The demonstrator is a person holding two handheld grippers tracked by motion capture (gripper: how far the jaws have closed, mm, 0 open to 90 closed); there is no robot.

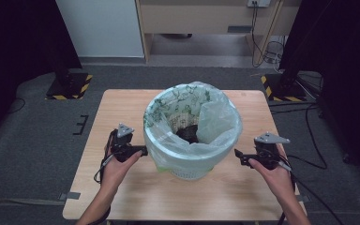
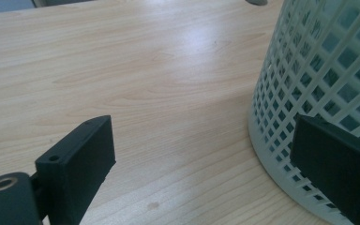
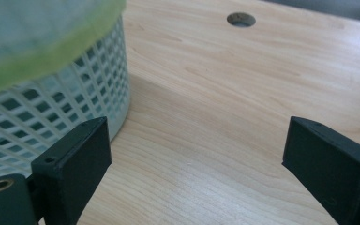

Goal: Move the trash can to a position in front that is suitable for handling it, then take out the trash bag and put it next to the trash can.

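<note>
- Both grippers sit low over the table, one on each side of the basket: the left gripper (image 1: 143,151) is held in the person's left hand (image 1: 117,164) with its tip right at the basket's left flank, and the right gripper (image 1: 238,154) is held in the right hand (image 1: 272,171) a little apart from the basket's right flank
- Wooden table (image 1: 122,112) is light-coloured, with a round hole (image 3: 241,19) in its top seen in the right gripper view
- White lattice basket (image 1: 187,171) stands upright near the table's middle, between the two grippers, lined with a pale translucent bag (image 1: 215,122) whose edge folds down over the rim; something dark lies at the bottom, too dim to identify
- Left gripper's jaws stand wide apart with nothing between them; in the left gripper view the basket wall (image 2: 318,70) rises at the right, directly behind the right-hand jaw, though contact cannot be judged
- Right gripper's jaws are likewise spread wide and empty; in the right gripper view the basket (image 3: 51,112) stands at the left behind the left-hand jaw, with the bag's green-tinged fold (image 3: 42,61) hanging over its lattice and bare tabletop between the jaws
</note>
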